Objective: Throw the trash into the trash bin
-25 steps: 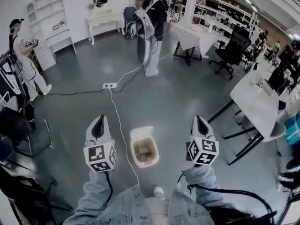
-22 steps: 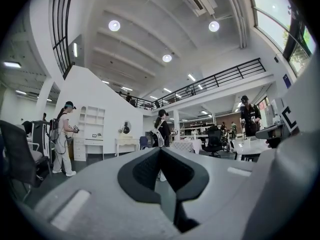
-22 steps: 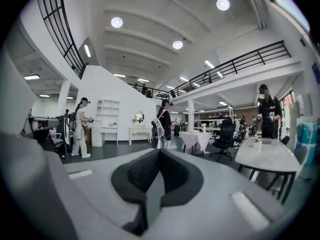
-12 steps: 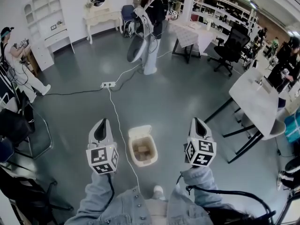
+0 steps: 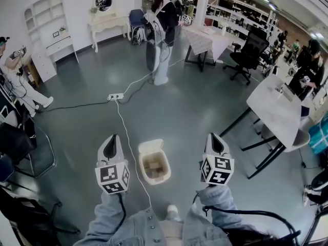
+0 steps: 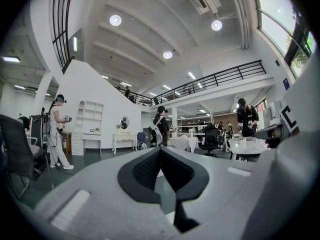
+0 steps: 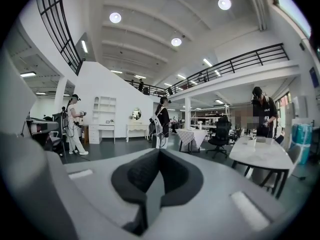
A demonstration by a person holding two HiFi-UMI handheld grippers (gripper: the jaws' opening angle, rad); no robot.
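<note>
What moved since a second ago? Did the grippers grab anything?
Almost nothing moved. The person at far left now sits nearer the picture's left edge. The left gripper and right gripper stayed shut and empty, either side of the trash bin, which stayed put.

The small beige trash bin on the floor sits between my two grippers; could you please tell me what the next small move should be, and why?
Probably turn to look for another piece of trash. The left gripper and right gripper are both shut on nothing, either side of the small beige plastic trash bin, whose lid stands open with something brown already inside.
</note>
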